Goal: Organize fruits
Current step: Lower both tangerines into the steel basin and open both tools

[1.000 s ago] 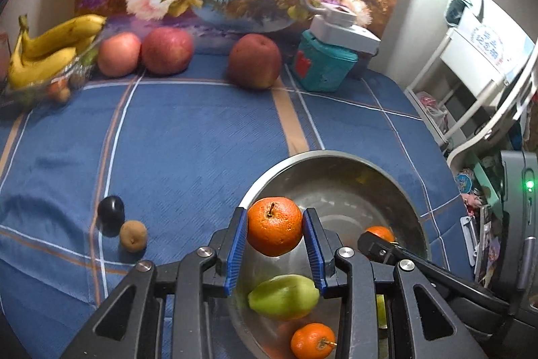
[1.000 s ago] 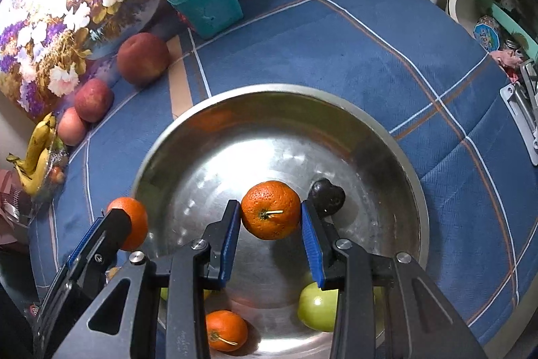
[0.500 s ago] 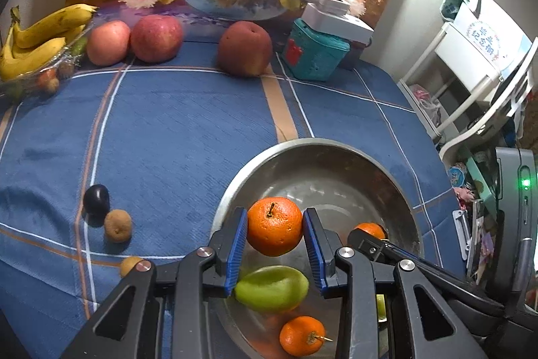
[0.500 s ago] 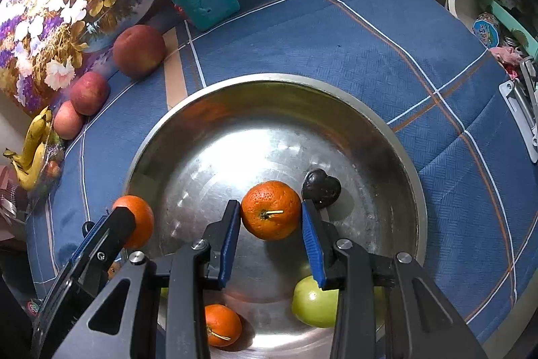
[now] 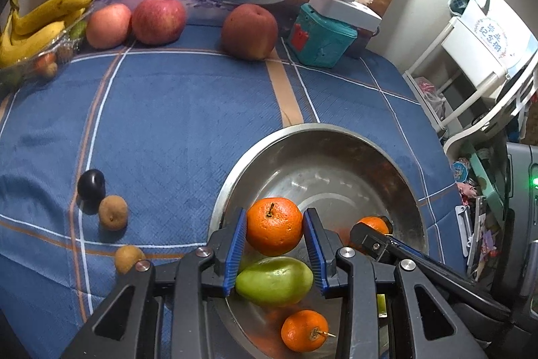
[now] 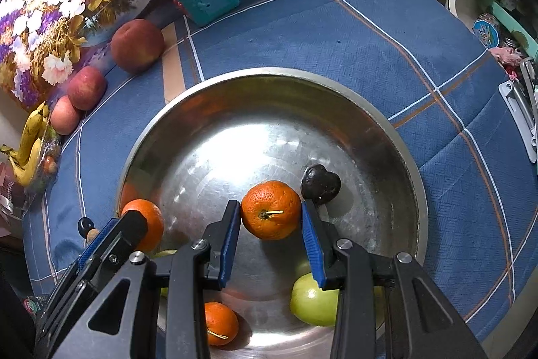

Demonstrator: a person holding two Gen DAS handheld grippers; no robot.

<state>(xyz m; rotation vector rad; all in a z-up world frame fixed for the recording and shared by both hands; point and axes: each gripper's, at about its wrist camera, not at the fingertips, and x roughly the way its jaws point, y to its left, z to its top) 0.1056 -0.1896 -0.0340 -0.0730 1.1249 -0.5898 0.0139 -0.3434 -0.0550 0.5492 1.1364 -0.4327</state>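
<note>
My left gripper (image 5: pixel 275 232) holds an orange (image 5: pixel 274 226) just over the near rim of the steel bowl (image 5: pixel 336 137). Its jaws are opening, and both blue pads still touch the fruit. My right gripper (image 6: pixel 270 221) is shut on a second orange (image 6: pixel 270 209) with a stem, low over the bowl floor. Inside the bowl lie a green mango (image 5: pixel 274 280), a small orange (image 5: pixel 304 330), a dark plum (image 6: pixel 320 184) and a green apple (image 6: pixel 314 303). In the right wrist view, the left gripper's orange (image 6: pixel 144 224) shows at the bowl's left edge.
On the blue checked cloth left of the bowl lie a dark plum (image 5: pixel 91 189) and two small brown fruits (image 5: pixel 113 212). At the back stand three red apples (image 5: pixel 158 19), bananas (image 5: pixel 43 19) in a clear tray, a teal box (image 5: pixel 322 39) and a lamp. A white rack (image 5: pixel 477 63) stands to the right.
The left wrist view has shifted: the bowl and table fruits sit further left and lower in view. The orange stays between the left pads. The right gripper keeps its orange.
</note>
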